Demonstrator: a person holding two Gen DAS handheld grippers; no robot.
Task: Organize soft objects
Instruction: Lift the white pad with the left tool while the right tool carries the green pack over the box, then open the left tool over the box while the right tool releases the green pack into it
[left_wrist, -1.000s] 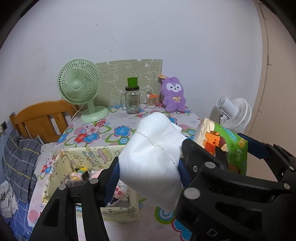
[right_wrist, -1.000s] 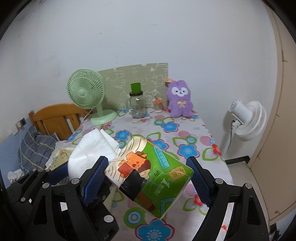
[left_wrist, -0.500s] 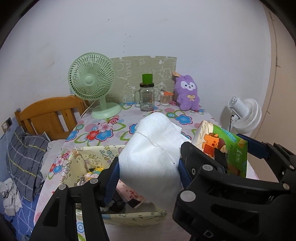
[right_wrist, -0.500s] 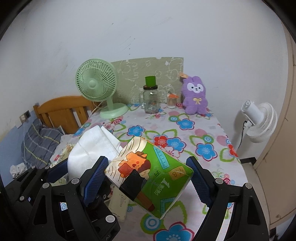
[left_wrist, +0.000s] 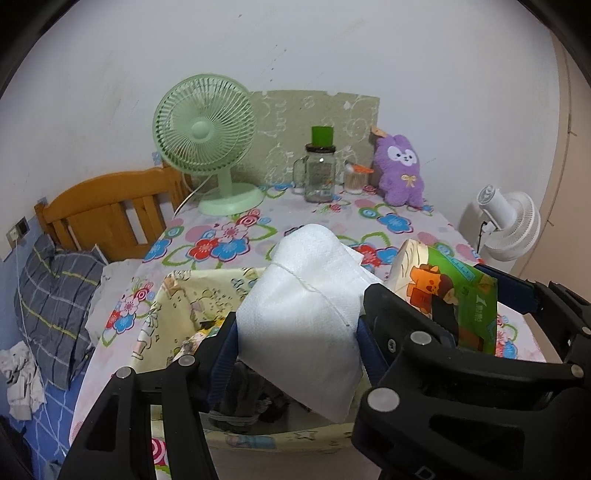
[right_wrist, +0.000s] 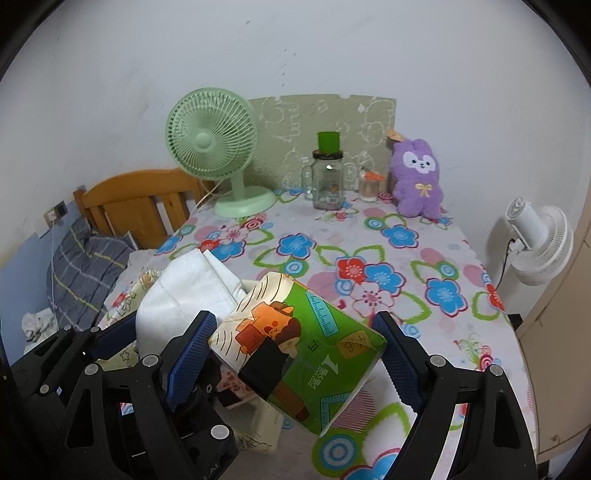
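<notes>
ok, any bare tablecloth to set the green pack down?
Free: the tablecloth between the green tissue pack and the purple plush. Crowded: the back edge with green fan and glass jar, and the cloth bin under the white pack.

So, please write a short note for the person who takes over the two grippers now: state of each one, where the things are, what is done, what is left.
Left gripper: jaws shut on the white cloth pack, held above the fabric basket.
Right gripper: jaws shut on the green tissue pack, beside the white one, over the basket's right edge.
Basket: at the near left of the flowered table; some dark and patterned things already lie inside.
Done: both packs picked up and carried to the basket.
Left: lower and release both packs into it. The purple plush rabbit at the back of the table may be next.
</notes>
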